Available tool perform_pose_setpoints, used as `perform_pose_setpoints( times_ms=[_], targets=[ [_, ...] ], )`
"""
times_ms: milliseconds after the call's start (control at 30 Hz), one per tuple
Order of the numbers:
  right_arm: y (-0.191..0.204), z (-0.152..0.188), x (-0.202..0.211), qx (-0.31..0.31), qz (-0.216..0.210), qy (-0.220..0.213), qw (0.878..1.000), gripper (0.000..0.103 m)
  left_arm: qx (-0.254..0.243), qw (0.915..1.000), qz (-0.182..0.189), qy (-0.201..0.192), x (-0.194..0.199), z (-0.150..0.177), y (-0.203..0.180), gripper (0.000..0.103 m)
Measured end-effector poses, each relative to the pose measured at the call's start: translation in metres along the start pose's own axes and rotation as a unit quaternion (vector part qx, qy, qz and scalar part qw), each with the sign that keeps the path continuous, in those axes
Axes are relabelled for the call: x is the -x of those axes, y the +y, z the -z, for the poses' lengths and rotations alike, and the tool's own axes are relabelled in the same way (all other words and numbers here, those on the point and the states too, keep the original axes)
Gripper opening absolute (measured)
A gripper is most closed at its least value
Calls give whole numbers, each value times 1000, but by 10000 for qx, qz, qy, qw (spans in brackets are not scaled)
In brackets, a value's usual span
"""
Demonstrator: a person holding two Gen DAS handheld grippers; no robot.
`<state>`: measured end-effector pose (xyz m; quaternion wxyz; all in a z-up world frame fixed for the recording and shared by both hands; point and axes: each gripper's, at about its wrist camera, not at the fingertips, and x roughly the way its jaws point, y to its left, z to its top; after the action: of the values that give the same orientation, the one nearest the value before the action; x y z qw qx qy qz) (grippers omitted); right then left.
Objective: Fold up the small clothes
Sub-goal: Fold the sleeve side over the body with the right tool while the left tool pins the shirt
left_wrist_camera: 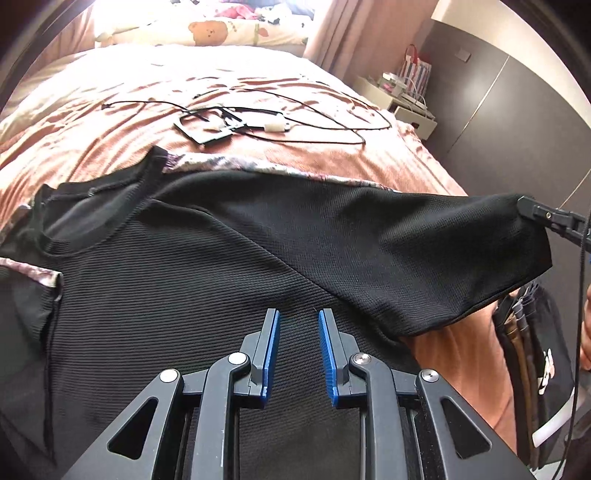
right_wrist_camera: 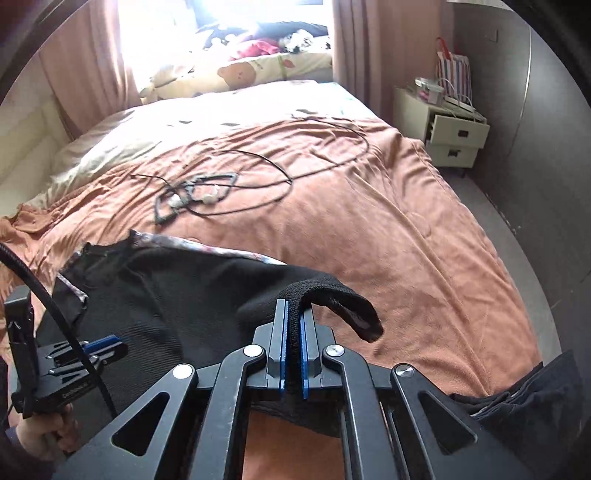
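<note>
A black ribbed shirt [left_wrist_camera: 221,258] lies spread on the bed, collar to the left, over a floral garment [left_wrist_camera: 236,164]. My left gripper [left_wrist_camera: 298,317] is open and empty, hovering over the shirt's body. My right gripper [right_wrist_camera: 294,306] is shut on the shirt's sleeve end [right_wrist_camera: 332,295] and holds it lifted off the bed. In the left wrist view the right gripper [left_wrist_camera: 543,214] shows at the far right, gripping the raised sleeve [left_wrist_camera: 443,251]. In the right wrist view the left gripper [right_wrist_camera: 99,345] shows at the lower left over the shirt [right_wrist_camera: 166,306].
An orange-pink bedspread [right_wrist_camera: 369,229] covers the bed. Black cables and a small frame with white parts [left_wrist_camera: 229,125] lie beyond the shirt. Dark folded clothes [left_wrist_camera: 532,354] sit at the bed's right edge. A white nightstand [right_wrist_camera: 450,129] stands by the wardrobe. Pillows [left_wrist_camera: 207,29] lie at the head.
</note>
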<state>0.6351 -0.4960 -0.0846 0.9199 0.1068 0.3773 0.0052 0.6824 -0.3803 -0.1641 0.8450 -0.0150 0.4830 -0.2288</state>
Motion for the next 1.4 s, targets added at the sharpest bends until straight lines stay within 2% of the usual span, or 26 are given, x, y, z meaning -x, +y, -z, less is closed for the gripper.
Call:
perform_pose_setpoints(
  times_ms=[33, 100, 233, 300, 400, 767, 967, 1067, 1100, 1133, 1167, 1200, 1233, 1300, 1400],
  targets=[
    [7, -1, 7, 35, -46, -15, 10000, 2, 9, 10000, -17, -5, 3, -1, 2, 28],
    [22, -2, 16, 133, -128, -51, 9998, 2, 19, 10000, -42, -63, 12, -1, 6, 42],
    [45, -9, 39, 281, -316, -125, 9990, 2, 60, 9997, -154, -197, 30, 0, 19, 55],
    [61, -11, 48, 372, -417, -162, 9983, 2, 123, 9994, -236, -223, 38, 1, 29, 70],
    [79, -14, 54, 511, -523, -179, 9972, 2, 255, 9986, -343, -322, 54, 3, 49, 77],
    [143, -9, 28, 905, -943, 116, 9914, 2, 794, 9932, -664, -528, 96, 14, 123, 79],
    [175, 4, 4, 1038, -1439, 343, 9835, 2, 879, 9921, -739, -511, 104, 25, 145, 79],
    [180, 9, -13, 839, -1619, 628, 9812, 5, 854, 9922, -769, -475, 105, 28, 151, 79],
    [179, 9, -18, 771, -1661, 739, 9803, 7, 817, 9927, -765, -454, 106, 29, 152, 79],
    [178, 11, -21, 722, -1664, 794, 9802, 15, 771, 9931, -766, -435, 107, 30, 152, 79],
    [175, 12, -22, 660, -1646, 762, 9812, 36, 725, 9933, -786, -429, 108, 31, 151, 79],
    [171, 12, -20, 584, -1642, 694, 9823, 50, 700, 9933, -807, -437, 109, 31, 151, 79],
    [167, 13, -15, 514, -1705, 563, 9824, 76, 687, 9933, -819, -445, 111, 32, 150, 79],
    [163, 14, -9, 427, -1775, 483, 9820, 80, 688, 9933, -807, -454, 114, 32, 148, 79],
    [154, 27, 4, 81, -1331, 471, 9899, 80, 702, 9932, -804, -473, 119, 31, 143, 79]
  ],
)
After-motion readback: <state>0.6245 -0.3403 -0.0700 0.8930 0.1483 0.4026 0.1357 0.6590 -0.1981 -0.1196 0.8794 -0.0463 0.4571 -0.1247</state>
